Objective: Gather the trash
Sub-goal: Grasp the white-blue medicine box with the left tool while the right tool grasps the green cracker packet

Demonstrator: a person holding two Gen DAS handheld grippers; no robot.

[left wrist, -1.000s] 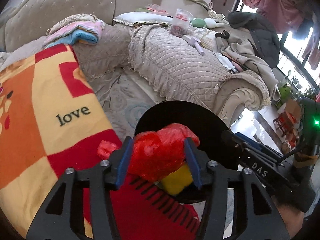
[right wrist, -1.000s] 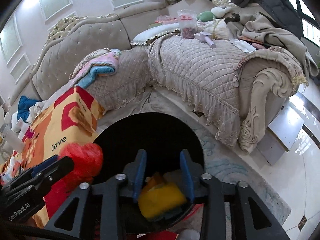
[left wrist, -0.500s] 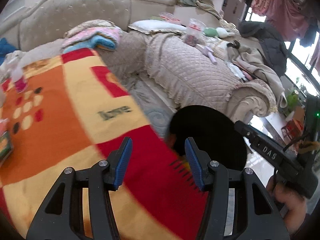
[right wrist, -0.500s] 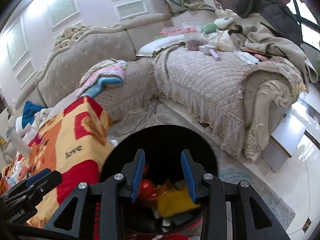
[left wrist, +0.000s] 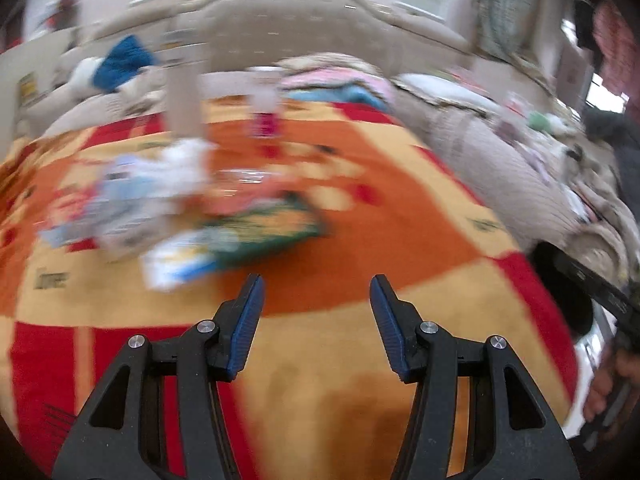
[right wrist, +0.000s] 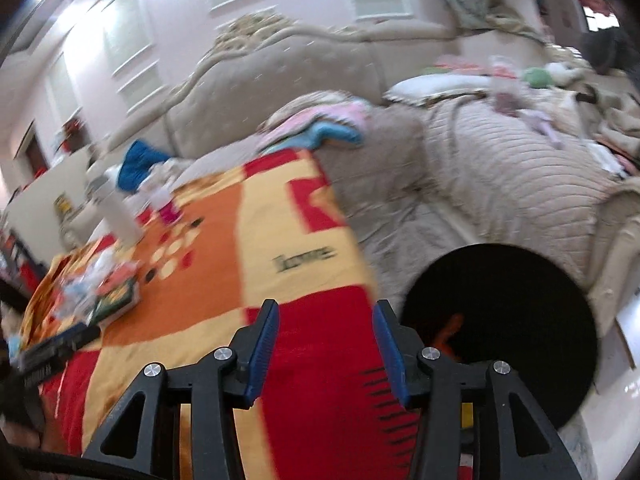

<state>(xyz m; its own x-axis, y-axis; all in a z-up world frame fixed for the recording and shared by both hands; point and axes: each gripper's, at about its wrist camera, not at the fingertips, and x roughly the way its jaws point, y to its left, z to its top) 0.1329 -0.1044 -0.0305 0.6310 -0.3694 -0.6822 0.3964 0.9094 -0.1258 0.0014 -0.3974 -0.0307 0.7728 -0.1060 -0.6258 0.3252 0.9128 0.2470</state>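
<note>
A: Left wrist view. What lies ahead of the left tongs (left wrist: 316, 292)?

B: The left tongs are released, blue pads apart, nothing between them. Below them spreads a red, orange and yellow blanket (left wrist: 360, 216) covering the bench. On it, beyond the tips and to the left, sits a blurred heap of trash (left wrist: 168, 208): white and pale-blue wrappers and a flat green-edged packet (left wrist: 264, 228). A small bottle with a pink base (left wrist: 264, 116) stands farther back. A beige tufted sofa (left wrist: 320, 28) fills the background.

A: And at the right edge?

B: The other black handheld device (left wrist: 596, 288), gripped by a hand (left wrist: 612, 384), with a dark bin rim (left wrist: 560, 280) just behind it.

A: Right wrist view. State of the right tongs (right wrist: 324, 320)?

B: Their jaws are opening; no item sits between the pads, only blanket (right wrist: 280, 240), printed "love", shows beneath.

A: Where is the collected trash?

B: Inside the round black bin (right wrist: 520, 280), just right of the tongs; an orange-red scrap (right wrist: 450, 330) shows within. Uncollected wrappers (right wrist: 100, 284) remain on the bench at far left, near a white cylinder (right wrist: 116, 212). A quilted sofa seat (right wrist: 520, 184) lies behind the bin.
</note>
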